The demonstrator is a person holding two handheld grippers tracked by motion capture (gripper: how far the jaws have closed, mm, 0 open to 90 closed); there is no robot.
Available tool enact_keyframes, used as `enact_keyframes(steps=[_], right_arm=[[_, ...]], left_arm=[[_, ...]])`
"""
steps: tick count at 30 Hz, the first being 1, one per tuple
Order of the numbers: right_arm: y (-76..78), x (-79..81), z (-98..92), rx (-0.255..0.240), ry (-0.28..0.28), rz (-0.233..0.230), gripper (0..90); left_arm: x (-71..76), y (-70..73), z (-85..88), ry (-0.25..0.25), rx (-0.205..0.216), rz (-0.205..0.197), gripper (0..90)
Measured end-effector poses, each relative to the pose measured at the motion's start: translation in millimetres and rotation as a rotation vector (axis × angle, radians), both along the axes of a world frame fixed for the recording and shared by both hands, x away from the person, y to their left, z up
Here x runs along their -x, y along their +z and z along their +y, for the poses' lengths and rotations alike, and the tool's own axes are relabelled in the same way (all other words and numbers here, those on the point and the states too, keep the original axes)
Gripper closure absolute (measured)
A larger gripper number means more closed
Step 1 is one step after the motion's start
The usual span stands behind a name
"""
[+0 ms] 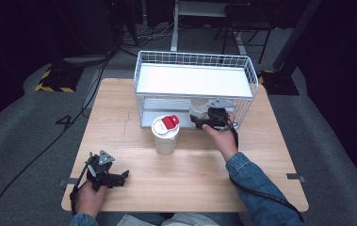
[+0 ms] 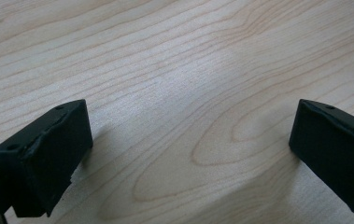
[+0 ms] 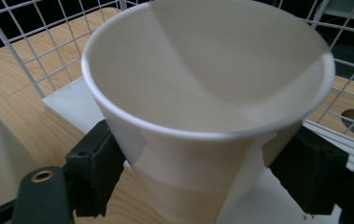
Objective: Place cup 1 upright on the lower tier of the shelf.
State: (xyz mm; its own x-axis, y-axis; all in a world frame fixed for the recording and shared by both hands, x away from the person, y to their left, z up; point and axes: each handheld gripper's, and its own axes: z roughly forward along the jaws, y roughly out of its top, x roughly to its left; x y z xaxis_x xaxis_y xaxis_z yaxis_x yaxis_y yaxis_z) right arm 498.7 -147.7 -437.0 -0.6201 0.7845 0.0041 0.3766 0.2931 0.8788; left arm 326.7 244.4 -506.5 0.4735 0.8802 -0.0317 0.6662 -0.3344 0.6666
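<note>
We squeeze gently so the empty paper cup (image 3: 202,121) keeps its shape; the right gripper (image 1: 210,117) clamps it at the wire rack's (image 1: 195,60) lower shelf, two o'clock from the lidded cup (image 1: 166,135), contents hidden. The left gripper (image 1: 106,173) rests open at seven o'clock.

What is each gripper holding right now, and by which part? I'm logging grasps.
The right gripper has its jaws on opposite sides of the open white paper cup, on its side wall below the rim. The left gripper is open over the table, holding nothing.
</note>
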Motion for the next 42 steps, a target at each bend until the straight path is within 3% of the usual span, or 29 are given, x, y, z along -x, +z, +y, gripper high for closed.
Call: enact_keyframes(steps=[13, 30, 42], right_arm=[[-14.4, -10.3, 11.9, 0.020, -0.017, -0.058, 22.4], [-25.1, -19.5, 18.6, 0.001, -0.039, -0.054, 22.3], [-33.6, -22.9, 15.8, -0.018, -0.056, -0.019, 22.2]], left_arm=[[0.0, 0.0, 0.0, 0.000, 0.001, 0.000, 0.0], [0.0, 0.0, 0.0, 0.000, 0.000, 0.000, 0.0], [0.0, 0.0, 0.0, 0.000, 0.000, 0.000, 0.0]])
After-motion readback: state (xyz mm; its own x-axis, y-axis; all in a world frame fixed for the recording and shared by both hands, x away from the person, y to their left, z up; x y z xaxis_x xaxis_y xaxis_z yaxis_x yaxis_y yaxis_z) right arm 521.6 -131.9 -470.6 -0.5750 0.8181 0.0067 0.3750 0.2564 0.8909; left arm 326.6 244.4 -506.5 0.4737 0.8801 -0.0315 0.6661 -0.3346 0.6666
